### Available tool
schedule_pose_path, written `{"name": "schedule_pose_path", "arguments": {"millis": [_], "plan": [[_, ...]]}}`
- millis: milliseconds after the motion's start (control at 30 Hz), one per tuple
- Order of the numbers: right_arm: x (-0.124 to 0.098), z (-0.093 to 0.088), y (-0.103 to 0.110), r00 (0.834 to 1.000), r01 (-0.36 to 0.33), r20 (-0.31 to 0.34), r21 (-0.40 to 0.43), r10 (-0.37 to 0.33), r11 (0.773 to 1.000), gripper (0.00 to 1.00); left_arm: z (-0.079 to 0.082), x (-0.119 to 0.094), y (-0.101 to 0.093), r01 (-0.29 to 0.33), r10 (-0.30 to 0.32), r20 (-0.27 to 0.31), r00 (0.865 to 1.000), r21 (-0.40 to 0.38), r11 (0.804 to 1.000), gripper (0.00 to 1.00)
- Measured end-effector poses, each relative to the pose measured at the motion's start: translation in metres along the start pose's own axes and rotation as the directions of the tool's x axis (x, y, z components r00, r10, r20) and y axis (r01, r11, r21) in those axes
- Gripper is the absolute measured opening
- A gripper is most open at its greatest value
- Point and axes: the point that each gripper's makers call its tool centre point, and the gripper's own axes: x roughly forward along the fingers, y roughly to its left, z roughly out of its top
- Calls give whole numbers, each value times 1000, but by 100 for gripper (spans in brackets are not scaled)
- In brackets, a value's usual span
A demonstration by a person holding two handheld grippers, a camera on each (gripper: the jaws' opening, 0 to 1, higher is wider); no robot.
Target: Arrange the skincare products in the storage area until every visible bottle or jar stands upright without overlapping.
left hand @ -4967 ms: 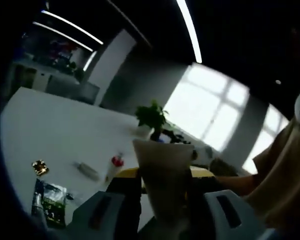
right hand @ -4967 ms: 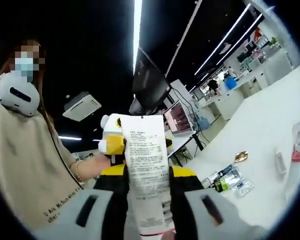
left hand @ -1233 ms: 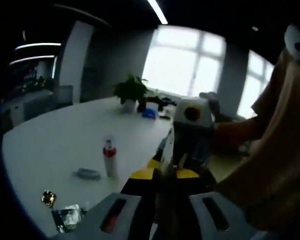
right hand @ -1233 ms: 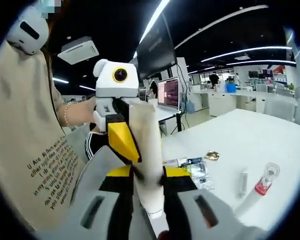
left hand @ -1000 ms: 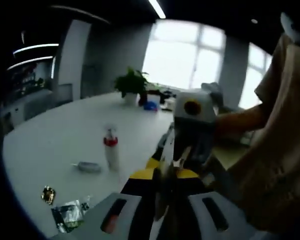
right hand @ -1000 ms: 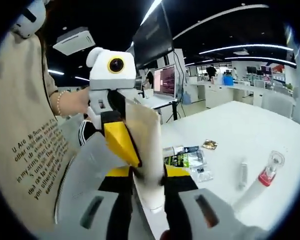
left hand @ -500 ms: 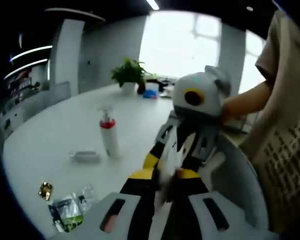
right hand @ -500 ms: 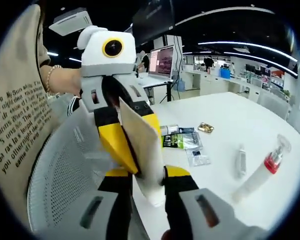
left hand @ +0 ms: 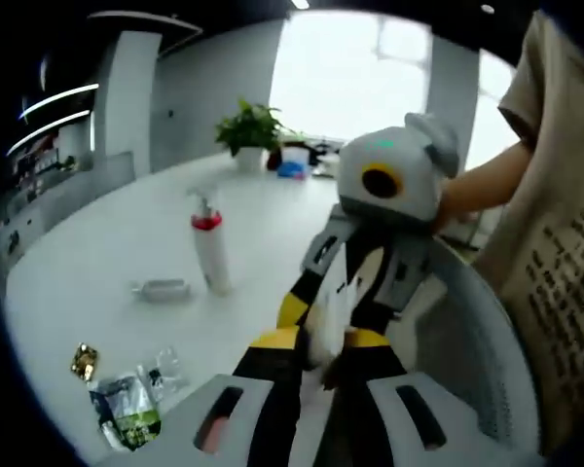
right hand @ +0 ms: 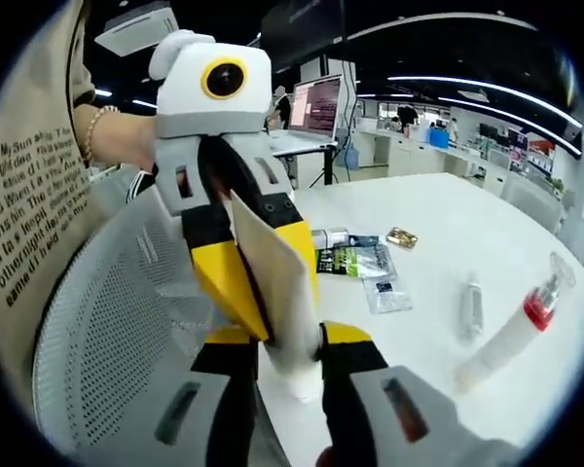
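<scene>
Tube in mid-air between both grippers; arranging barely begun

We read the cream tube point(right hand: 277, 292) as pinched at opposite ends by the left gripper point(left hand: 323, 350) and right gripper point(right hand: 290, 375), held above the mesh chair point(right hand: 117, 321), not yet on the table point(right hand: 438, 233). The pump bottle point(left hand: 210, 251) stands upright; a small tube point(left hand: 161, 288) and sachets point(right hand: 355, 263) lie flat. Open tabletop lies beyond them; the near table edge sits just beside the chair, so we judge the tube needs carrying inward
</scene>
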Motion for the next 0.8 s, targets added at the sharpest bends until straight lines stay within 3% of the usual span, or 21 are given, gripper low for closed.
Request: {"name": "schedule_pose_path", "arguments": {"millis": [367,467,667,800], "plan": [[1,-1,0,1000,11,-12,-10,-11,1000,26,0,0,1,15,-15,13,1000,26,1000,9],[-1,-4,-1,999,20,-25,-17,-21,1000,31,-1,1,3,9,-9,13,1000,30,1000,10],[-11,-11,-5,998,51,-36,9,-51,999,35,-6,4,6,18,-17,-11,1000,60,998,10],[-19,-16,-9,996,83,-34,34,-82,996,35,-15,9,10,20,-13,-62,998,114,993,12]]}}
